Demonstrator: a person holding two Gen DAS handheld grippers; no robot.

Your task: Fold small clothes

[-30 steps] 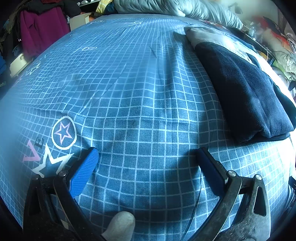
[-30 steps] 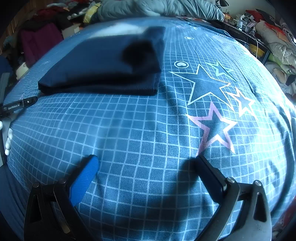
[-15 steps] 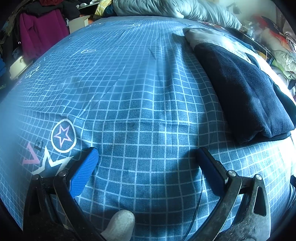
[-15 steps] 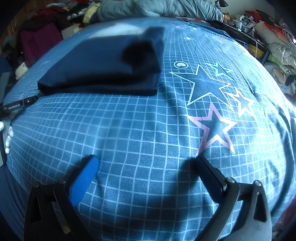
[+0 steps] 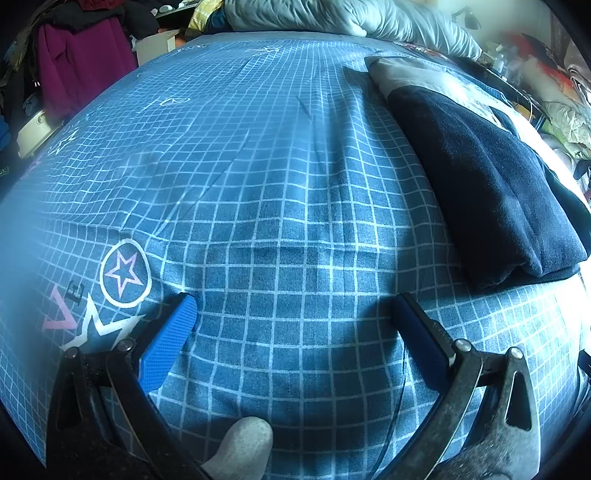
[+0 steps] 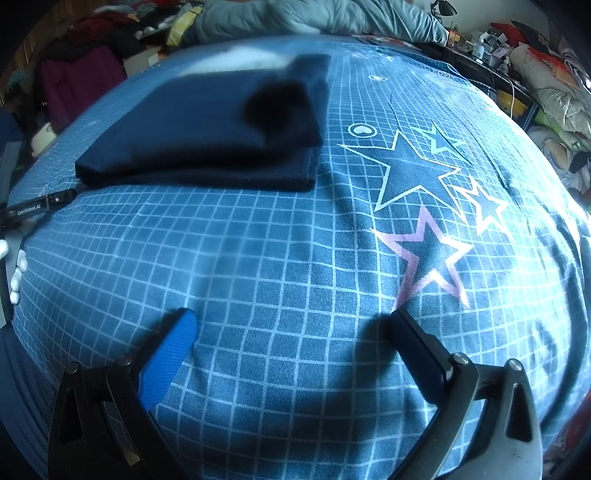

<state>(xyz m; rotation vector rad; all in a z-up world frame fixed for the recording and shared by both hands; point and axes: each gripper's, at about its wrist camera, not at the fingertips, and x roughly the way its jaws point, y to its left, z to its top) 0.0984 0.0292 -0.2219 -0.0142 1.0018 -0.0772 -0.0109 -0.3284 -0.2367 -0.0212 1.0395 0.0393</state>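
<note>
Blue cotton with a pale grid covers nearly everything: a bedspread [image 5: 280, 177] printed with outlined stars, stretched over the bed and filling both views. Heaped along its far edge lies a grey quilt [image 6: 317, 16], and beyond the left side a magenta garment [image 5: 79, 62] hangs among dark clutter. On the spread rests the folded navy garment [image 6: 207, 136], a thick, squared stack with its layered edge facing the right wrist camera; in the left wrist view the same stack [image 5: 491, 184] runs along the right side, partly over a paler grey piece [image 5: 402, 75]. The left gripper [image 5: 293, 317] has its jaws spread wide, with only gridded cloth between the blue pads [image 5: 168, 343], and it touches no garment; a pale gloved fingertip [image 5: 240, 450] shows at the bottom edge. The right gripper [image 6: 291, 328] is likewise spread wide over bare bedspread, near the navy stack but apart from it, with a pink-edged star [image 6: 428, 254] just ahead to its right. Smallest, a black lettered bar [image 6: 37, 208] pokes in at the left edge of the right view, with white gloved fingertips [image 6: 16, 273] below it.
</note>
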